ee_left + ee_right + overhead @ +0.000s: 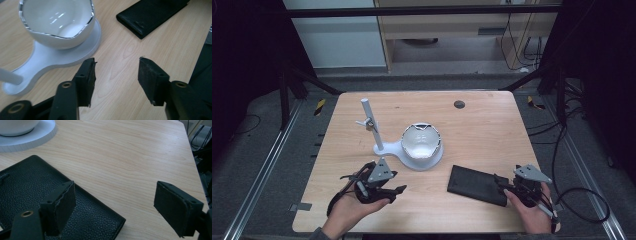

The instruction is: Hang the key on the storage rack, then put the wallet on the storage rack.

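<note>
Fingers (pixel 62 205) of your right gripper (pixel 507 189) stood wide apart with nothing clamped: one pad hung over the wallet's (pixel 477 184) near corner and the other over bare wood past its edge. Your left gripper's (pixel 398 191) jaws were about half parted and empty, held over bare table (pixel 482 125) on the wallet's left, pointing toward it.

You seemed to be at the approach step, right at the point of taking the wallet. It lay flat and closed, just in front of the white stand (pixel 412 157) and a little to its right, apart from the stand's base.

By my reading, the next move called for you to lower the right gripper so one pad went under or against the wallet's edge and the other on top, then to close firmly, because a thin flat thing offers little to bite on. Your left gripper could have steadied the wallet's far-left edge so it did not slide.

Counted: one wallet, one bowl (pixel 421 140) sitting on the stand, one stand with one upright post (pixel 372 125), one small clip (pixel 367 122) on that post, two grippers.
</note>
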Motion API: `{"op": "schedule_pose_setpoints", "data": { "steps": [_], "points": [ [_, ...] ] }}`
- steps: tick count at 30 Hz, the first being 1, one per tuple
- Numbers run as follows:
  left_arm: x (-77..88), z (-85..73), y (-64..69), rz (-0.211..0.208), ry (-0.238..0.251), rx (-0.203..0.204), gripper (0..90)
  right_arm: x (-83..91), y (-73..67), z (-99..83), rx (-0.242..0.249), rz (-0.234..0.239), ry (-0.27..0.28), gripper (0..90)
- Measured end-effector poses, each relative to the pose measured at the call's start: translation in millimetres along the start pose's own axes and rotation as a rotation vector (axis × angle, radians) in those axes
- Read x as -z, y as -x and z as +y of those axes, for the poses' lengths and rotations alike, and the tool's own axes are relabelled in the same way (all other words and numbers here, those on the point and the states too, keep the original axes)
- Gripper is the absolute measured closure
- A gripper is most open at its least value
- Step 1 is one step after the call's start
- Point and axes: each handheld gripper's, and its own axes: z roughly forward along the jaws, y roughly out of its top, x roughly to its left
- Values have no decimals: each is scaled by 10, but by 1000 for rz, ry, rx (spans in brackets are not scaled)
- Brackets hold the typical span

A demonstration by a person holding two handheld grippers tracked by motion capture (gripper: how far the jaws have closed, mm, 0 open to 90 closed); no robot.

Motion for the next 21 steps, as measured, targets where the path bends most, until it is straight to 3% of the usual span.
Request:
{"op": "schedule_pose_setpoints", "data": {
  "steps": [2,11,14,21],
  "points": [
    [-134,23,37,-28,-24,-26,596,6,-24,1,8,5,-1,176],
    [-560,147,74,-101,-76,-56,842,38,-30,4,1,11,9,206],
    [-667,180,79,-114,-93,-63,895,41,-41,10,8,12,14,210],
    [-824,259,86,-145,-109,-65,900,28,-66,17,12,17,10,210]
  ]
}}
